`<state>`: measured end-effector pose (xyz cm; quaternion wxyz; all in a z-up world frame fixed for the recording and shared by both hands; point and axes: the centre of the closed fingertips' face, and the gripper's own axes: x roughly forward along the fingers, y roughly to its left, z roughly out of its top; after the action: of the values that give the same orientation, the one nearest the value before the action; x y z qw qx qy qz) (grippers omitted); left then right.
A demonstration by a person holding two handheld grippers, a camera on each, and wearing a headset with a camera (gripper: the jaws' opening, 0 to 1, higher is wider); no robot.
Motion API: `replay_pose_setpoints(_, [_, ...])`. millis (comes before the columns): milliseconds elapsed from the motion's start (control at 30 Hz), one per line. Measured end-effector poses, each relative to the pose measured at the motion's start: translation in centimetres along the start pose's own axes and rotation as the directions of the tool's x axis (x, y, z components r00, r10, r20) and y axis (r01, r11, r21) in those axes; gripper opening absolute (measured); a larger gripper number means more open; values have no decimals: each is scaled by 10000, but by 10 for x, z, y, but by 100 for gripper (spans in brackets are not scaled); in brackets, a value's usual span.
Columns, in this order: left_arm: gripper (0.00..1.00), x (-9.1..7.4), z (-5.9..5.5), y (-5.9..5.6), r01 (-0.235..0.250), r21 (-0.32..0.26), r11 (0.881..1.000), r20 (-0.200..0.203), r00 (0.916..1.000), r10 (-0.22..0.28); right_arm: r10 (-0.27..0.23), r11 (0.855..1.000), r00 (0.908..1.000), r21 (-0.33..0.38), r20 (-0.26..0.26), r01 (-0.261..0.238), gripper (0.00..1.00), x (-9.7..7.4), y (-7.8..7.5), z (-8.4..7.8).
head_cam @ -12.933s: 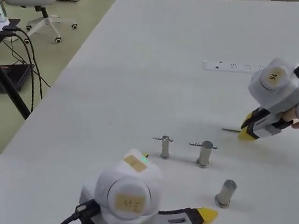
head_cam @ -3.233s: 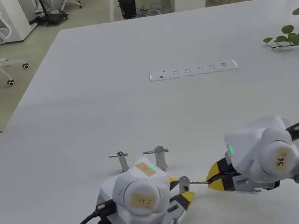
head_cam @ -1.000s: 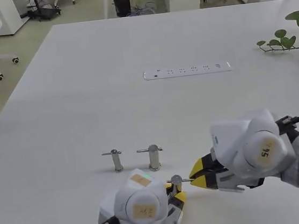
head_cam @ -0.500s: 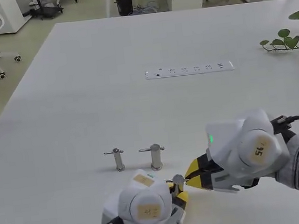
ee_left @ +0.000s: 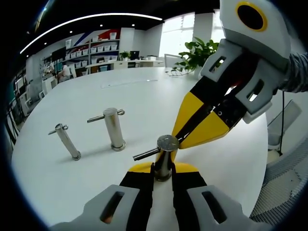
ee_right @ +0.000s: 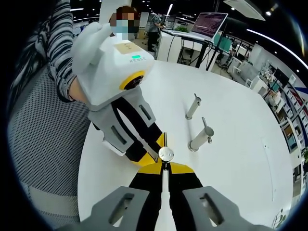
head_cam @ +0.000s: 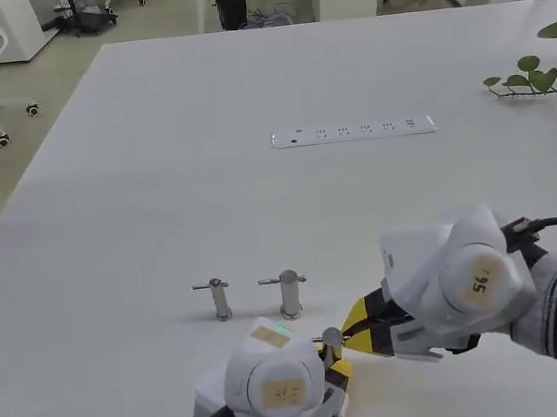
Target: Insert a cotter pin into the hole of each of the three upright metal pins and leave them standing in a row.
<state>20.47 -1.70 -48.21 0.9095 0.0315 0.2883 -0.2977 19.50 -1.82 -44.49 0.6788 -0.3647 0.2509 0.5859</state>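
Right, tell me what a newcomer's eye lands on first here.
Two grippers meet nose to nose, low in the head view: the left gripper clamps the third metal pin upright, while the right gripper holds a cotter pin poking through its hole. Behind them stand a slimmer pin and a thicker pin, each already crossed by its cotter pin.

Head view looks down from above the table [head_cam: 245, 91]; both gripper views sit close, low, facing each other across the same pin [ee_left: 163, 161].
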Motion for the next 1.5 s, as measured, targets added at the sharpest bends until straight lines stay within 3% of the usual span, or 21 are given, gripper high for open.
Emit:
replay_pose_setpoints(133, [11,0,0,0,-29,-1,10000,-12,10000,29,-30,10000,10000,-82,1,30,0,0,-1,0])
replay_pose_setpoints(233, [11,0,0,0,-42,-48,10000,1,10000,42,-106,9999,9999,-15,-88,106,5,0,-1,-2])
replay_pose_setpoints(433, [11,0,0,0,-92,-206,9997,-20,10000,91,-93,9999,9998,103,-151,94,0,-5,-1,-4])
replay_pose_setpoints(1033, [11,1,0,0,-132,-173,9998,-58,9999,131,-78,9992,9999,387,-66,80,0,-5,-2,-2])
replay_pose_setpoints(1233, [12,0,1,0,141,-228,9996,-147,9998,-145,-183,9956,9998,913,-28,185,3,-4,-6,-4])
replay_pose_setpoints(1500, [26,-7,0,1,543,405,9977,-373,9979,-528,1,9865,9994,1638,357,-59,12,-1,-6,6])
